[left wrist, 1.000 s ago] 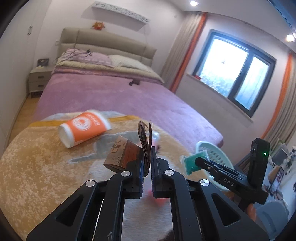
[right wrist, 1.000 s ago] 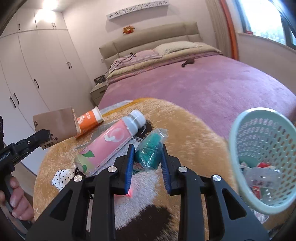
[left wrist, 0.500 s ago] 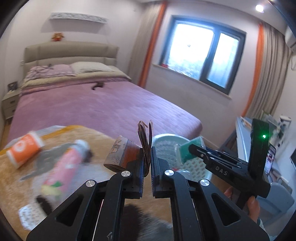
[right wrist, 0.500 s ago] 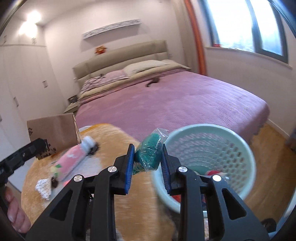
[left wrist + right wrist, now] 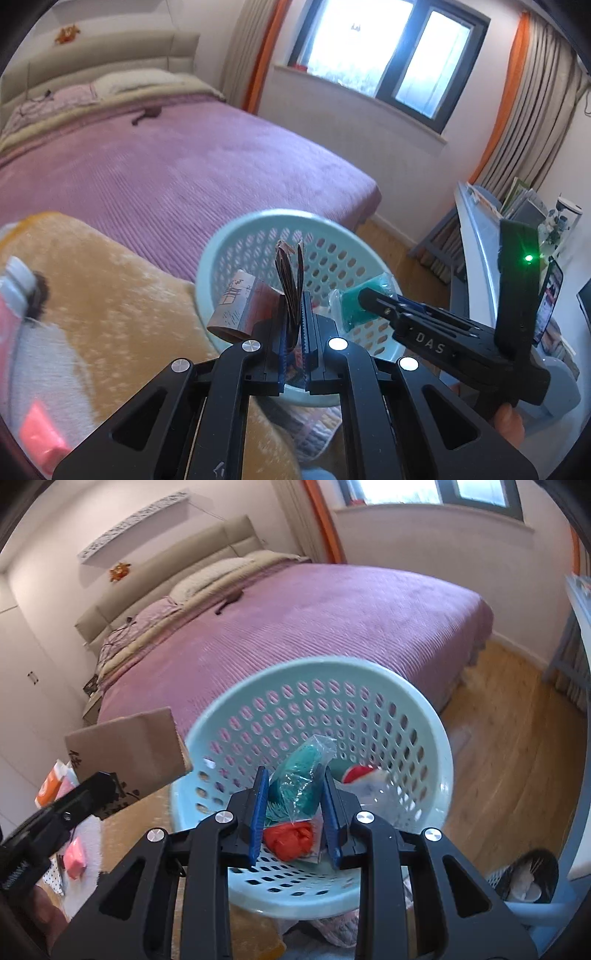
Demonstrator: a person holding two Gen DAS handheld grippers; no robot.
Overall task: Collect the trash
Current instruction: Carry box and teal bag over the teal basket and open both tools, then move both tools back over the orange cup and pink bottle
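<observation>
My left gripper (image 5: 294, 314) is shut on a brown paper bag (image 5: 243, 310), held over the near rim of the mint green basket (image 5: 236, 236). My right gripper (image 5: 295, 797) is shut on a clear packet of green stuff (image 5: 301, 779), held over the open mouth of the basket (image 5: 424, 716). The basket holds a red crumpled piece (image 5: 288, 840), a red and white wrapper (image 5: 360, 773) and a clear bottle. In the right wrist view the bag (image 5: 125, 749) shows at left in the other gripper. The packet also shows in the left wrist view (image 5: 351, 304).
A tan fuzzy rug (image 5: 110, 302) lies at left with a pink bottle (image 5: 11, 306) and an orange cup (image 5: 50, 784) on it. A purple bed (image 5: 314, 616) stands behind the basket. Wood floor (image 5: 517, 746) lies at right. A dark bin (image 5: 532, 875) stands at lower right.
Both grippers have swung right from the rug to the basket with their loads. The basket now fills the middle of both views; the rug items have slid off to the left.
</observation>
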